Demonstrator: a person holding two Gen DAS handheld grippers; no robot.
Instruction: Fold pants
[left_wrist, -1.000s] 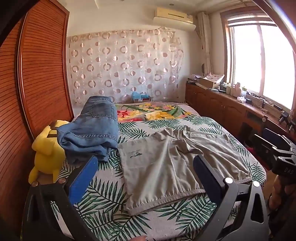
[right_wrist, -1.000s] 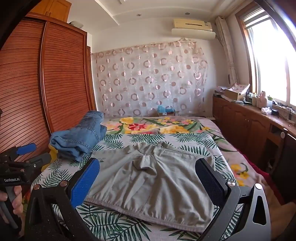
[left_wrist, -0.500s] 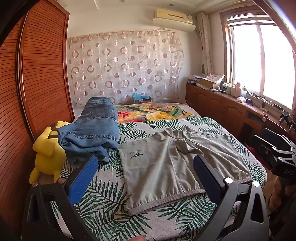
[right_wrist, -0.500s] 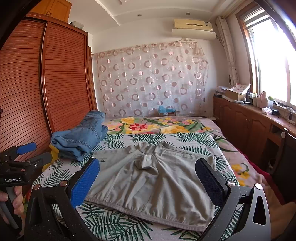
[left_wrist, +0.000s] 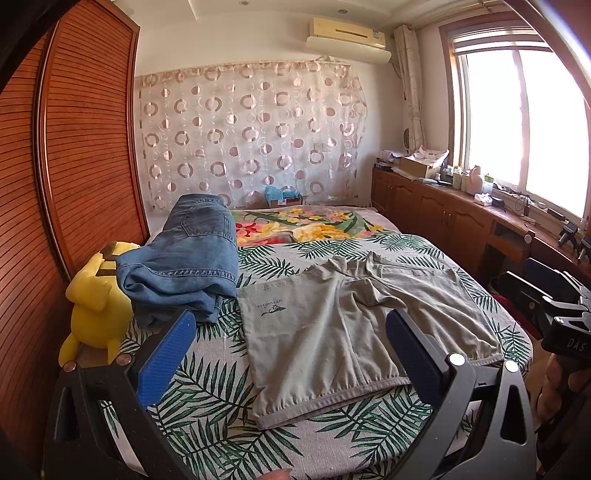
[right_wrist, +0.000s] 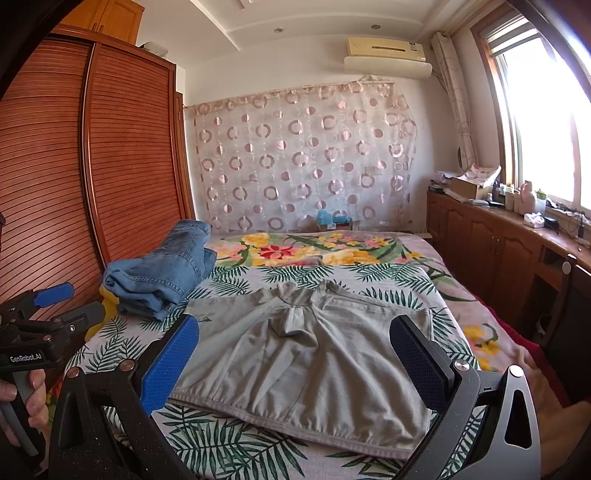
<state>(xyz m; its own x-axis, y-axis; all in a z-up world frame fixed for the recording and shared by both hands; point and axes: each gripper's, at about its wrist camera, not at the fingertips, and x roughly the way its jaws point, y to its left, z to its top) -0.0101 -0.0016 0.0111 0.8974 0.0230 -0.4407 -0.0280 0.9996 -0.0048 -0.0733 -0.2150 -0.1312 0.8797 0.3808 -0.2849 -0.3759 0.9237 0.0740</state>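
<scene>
Grey shorts (left_wrist: 354, 328) lie spread flat on the leaf-print bed, waistband toward me; they also show in the right wrist view (right_wrist: 306, 354). My left gripper (left_wrist: 288, 354) is open and empty, held above the near edge of the bed over the shorts' left half. My right gripper (right_wrist: 295, 354) is open and empty, above the waistband. Each gripper shows in the other's view: the right one at the far right (left_wrist: 554, 310), the left one at the far left (right_wrist: 40, 317).
Folded blue jeans (left_wrist: 184, 266) lie at the bed's left, next to a yellow plush toy (left_wrist: 96, 306). A wooden wardrobe (right_wrist: 110, 166) stands left. Wooden cabinets (left_wrist: 443, 218) with clutter run along the right under the window. A floral blanket (right_wrist: 314, 251) covers the bed's far half.
Both views have shifted very slightly; the shorts and jeans have not moved. Both grippers stay open.
</scene>
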